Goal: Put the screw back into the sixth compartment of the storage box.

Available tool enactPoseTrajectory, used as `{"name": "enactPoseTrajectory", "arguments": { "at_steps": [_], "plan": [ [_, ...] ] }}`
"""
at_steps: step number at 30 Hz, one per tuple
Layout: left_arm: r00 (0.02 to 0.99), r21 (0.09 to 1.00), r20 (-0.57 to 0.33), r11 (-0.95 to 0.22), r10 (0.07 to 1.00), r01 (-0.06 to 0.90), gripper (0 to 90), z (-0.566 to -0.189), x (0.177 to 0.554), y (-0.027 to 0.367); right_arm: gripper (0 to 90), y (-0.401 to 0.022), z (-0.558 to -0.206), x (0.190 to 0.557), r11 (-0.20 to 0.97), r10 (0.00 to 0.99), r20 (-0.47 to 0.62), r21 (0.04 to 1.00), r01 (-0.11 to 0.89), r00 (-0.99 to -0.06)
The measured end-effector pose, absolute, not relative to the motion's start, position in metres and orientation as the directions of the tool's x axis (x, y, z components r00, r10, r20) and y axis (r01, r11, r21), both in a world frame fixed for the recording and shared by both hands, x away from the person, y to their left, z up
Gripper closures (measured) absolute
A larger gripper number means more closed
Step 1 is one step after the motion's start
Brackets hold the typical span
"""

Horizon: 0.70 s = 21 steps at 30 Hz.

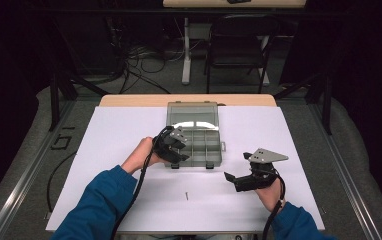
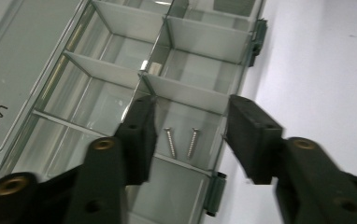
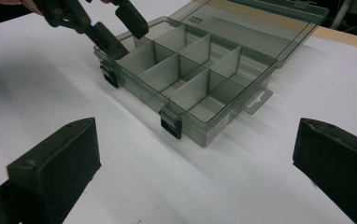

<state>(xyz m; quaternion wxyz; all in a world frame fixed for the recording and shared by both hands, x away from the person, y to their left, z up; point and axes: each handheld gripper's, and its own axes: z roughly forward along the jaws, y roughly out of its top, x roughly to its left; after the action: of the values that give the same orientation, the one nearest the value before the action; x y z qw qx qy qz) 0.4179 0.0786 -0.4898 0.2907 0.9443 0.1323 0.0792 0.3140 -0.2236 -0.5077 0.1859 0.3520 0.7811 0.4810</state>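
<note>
Now 1 loose screw (image 1: pixel 186 196) lies just left of the wide-open right gripper (image 1: pixel 230 178); left gripper (image 1: pixel 175 155), jaws apart, hangs empty over the box (image 1: pixel 214 159).

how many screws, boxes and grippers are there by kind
screws: 3, two in the box compartment, one loose on the table
organizer box: 1
grippers: 2, left gripper, right gripper
total: 6

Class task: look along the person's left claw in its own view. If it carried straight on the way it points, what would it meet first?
Most likely the two small metal screws on the compartment floor of the clear grey plastic organiser box, between the left claw jaws; depth is uncertain.
</note>
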Motion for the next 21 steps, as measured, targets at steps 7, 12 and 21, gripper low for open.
{"name": "enactPoseTrajectory", "arguments": {
  "at_steps": [7, 12, 21],
  "plan": [
    [0.956, 0.576, 0.085, -0.797, 0.281, 0.183, 25.8, -0.482, 0.406, 0.08, 0.0, -0.224, -0.507, 0.313, 0.293, 0.729, 0.046, 0.881, 0.373, -0.683],
    [0.961, 0.582, 0.092, -0.797, 0.262, 0.162, 16.6, -0.479, 0.399, 0.081, 0.0, -0.224, -0.507, 0.313, 0.294, 0.73, 0.044, 0.881, 0.371, -0.682],
    [0.972, 0.574, 0.097, -0.81, 0.213, 0.12, 6.8, -0.48, 0.386, 0.079, 0.0, -0.224, -0.506, 0.313, 0.291, 0.73, 0.046, 0.882, 0.37, -0.682]
  ]
}}
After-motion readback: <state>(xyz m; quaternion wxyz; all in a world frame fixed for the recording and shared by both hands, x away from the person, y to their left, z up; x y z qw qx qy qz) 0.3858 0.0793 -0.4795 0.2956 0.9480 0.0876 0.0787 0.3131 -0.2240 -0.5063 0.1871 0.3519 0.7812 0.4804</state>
